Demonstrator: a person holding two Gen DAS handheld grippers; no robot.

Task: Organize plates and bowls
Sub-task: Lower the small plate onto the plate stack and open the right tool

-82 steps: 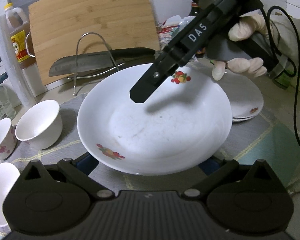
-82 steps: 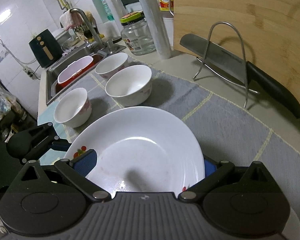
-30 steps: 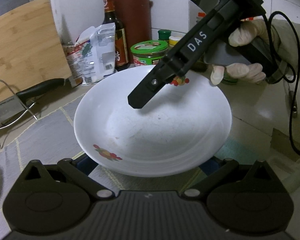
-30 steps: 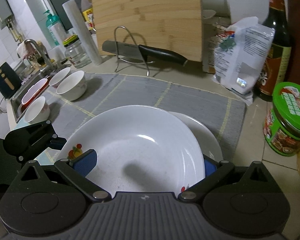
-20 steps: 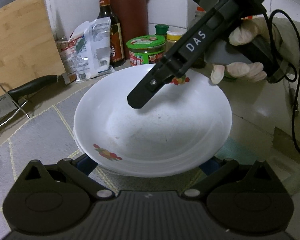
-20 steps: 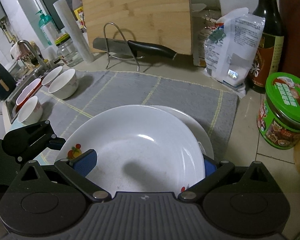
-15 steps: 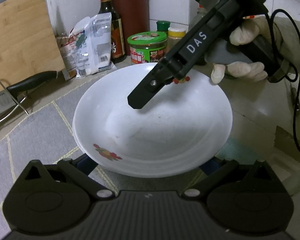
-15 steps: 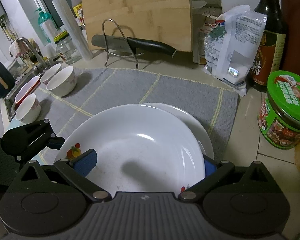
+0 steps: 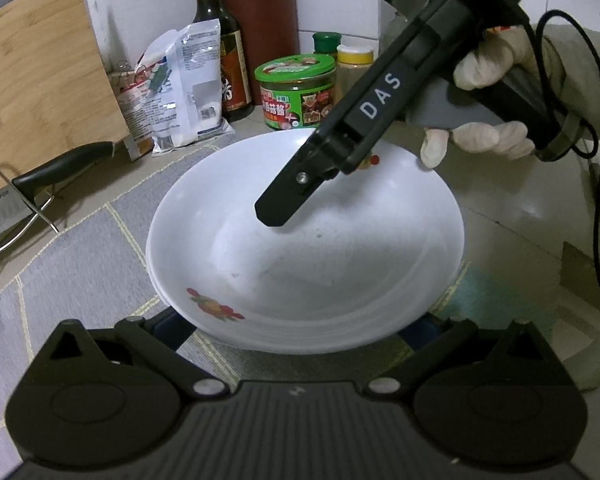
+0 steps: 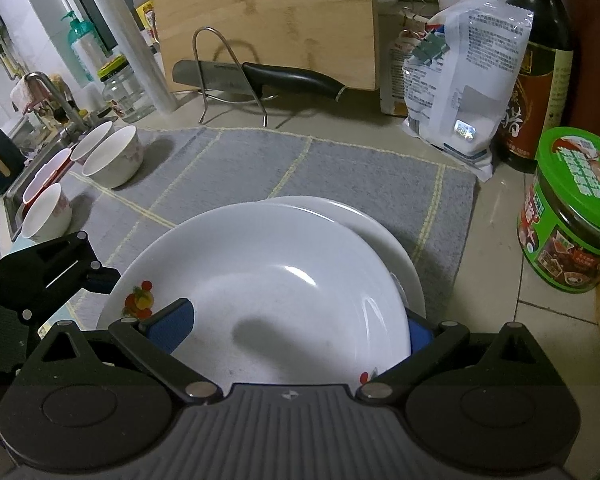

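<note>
Clutter rings the work area on the far side: bamboo cutting board (image 10: pixel 264 20) upright against the wall, knife (image 10: pixel 260 76) resting across a wire stand (image 10: pixel 228 76) in front of it, white pouch (image 10: pixel 460 80) and dark sauce bottle (image 10: pixel 540 68) further right, green-lidded jar (image 10: pixel 572 208) on the tiled counter just off the grey mat (image 10: pixel 260 168). Three bowls (image 10: pixel 114 156) sit at the mat's left end beside the sink (image 10: pixel 40 160), well apart from the plates. A clear jar (image 10: pixel 126 88) and a white roll (image 10: pixel 134 48) stand behind them.

Top plate (image 10: pixel 260 292), white with fruit prints, sits low over a stack of plates (image 10: pixel 384 236) at the mat's right end; stack rim shows past its right edge. From the left wrist view a second rim shows just under it (image 9: pixel 156 276); whether the two touch, cannot tell.

Right gripper (image 10: pixel 288 330): one blue pad lies inside the plate, the other below the rim, pinching the near edge. Left gripper (image 9: pixel 300 326): fingers run under the opposite rim, tips hidden by the plate; cannot tell whether spread or pinching. Gloved right hand (image 9: pixel 484 100) holds the right tool's handle.

Against 2.7 s ago: plate was over the middle of the mat, near the bowls and knife stand; it is now over the stack at the right end. Against 0.5 s ago: plate is lower and sits more squarely over the stack. Both tools keep the same hold on the plate throughout.
</note>
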